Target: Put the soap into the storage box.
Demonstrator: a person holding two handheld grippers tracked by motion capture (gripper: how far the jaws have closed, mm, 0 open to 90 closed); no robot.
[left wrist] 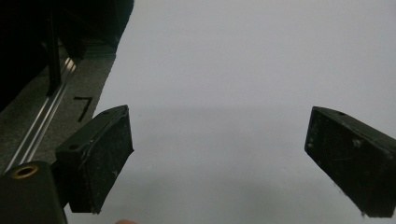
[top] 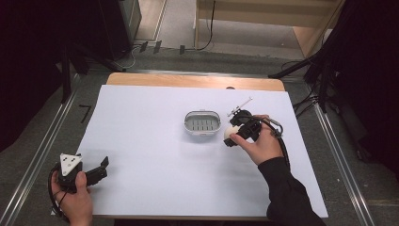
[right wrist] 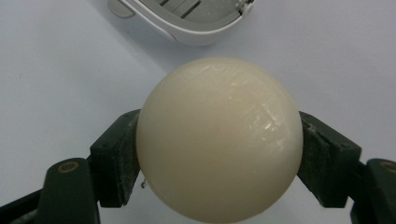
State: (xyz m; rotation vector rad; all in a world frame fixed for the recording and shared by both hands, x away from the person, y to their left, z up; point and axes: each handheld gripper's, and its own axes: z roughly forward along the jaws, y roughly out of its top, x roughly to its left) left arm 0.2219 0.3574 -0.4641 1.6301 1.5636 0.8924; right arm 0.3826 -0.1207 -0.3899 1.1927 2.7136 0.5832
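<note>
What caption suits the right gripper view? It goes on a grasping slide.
Right tongs clamp a cream ball above the white table, near a grey slotted dish.

Ball (right wrist: 218,140) in right tongs (top: 231,133), just right of tray (top: 203,123); left tongs (top: 101,168) near table's (top: 155,160) front-left corner.

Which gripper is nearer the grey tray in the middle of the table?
Right. The right gripper, shut on a cream ball, is just beside the tray. The left gripper sits open, far off at the table's near left corner.
</note>
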